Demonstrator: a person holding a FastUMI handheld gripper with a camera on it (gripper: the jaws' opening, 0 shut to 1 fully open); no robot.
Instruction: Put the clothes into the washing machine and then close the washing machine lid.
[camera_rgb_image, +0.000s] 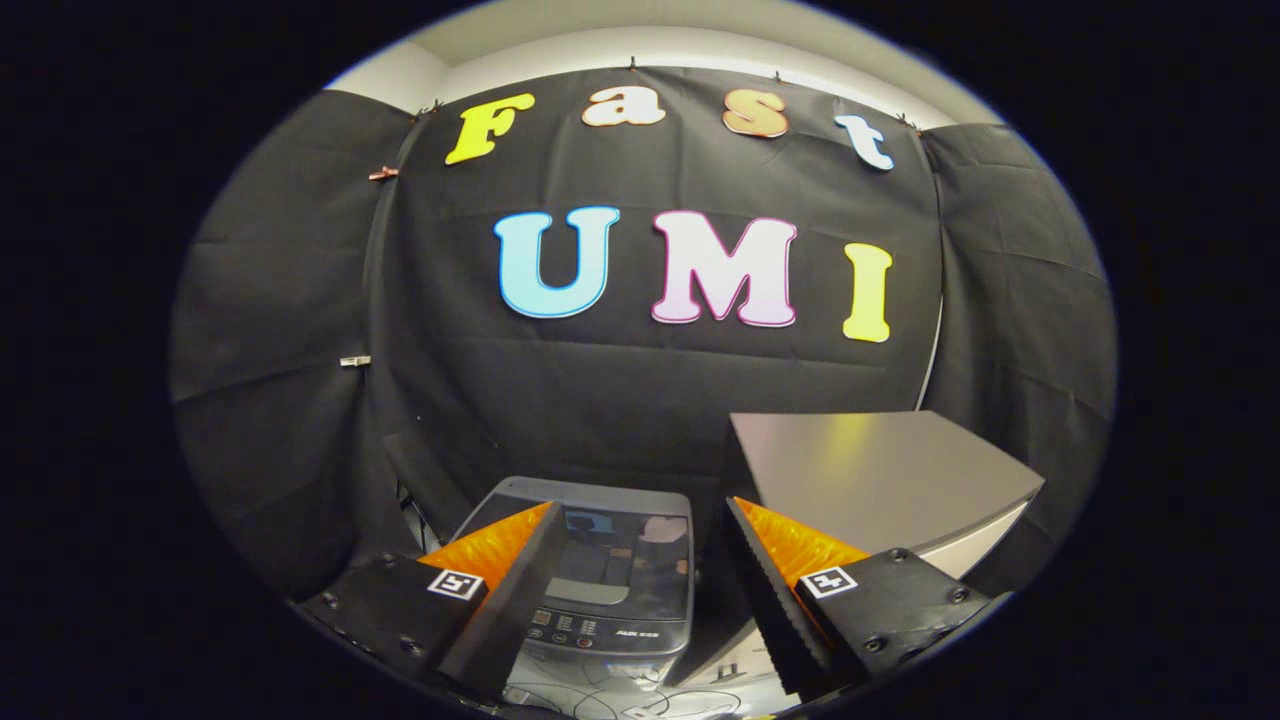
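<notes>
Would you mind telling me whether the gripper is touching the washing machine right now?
Apart. In the gripper view, the open gripper holds nothing, and the washing machine stands well below and beyond its fingers, lid closed.

A recording booth: black cloth walls (300, 330) behind a washing machine (600, 590).

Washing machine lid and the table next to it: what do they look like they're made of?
The washing machine lid, seen beyond the open, empty gripper, looks like dark tinted glass or glossy plastic: it mirrors the wall behind it. Its grey frame seems plastic. The table top looks like smooth grey laminate or painted board with a soft sheen and a pale edge; which one is unclear.
</notes>
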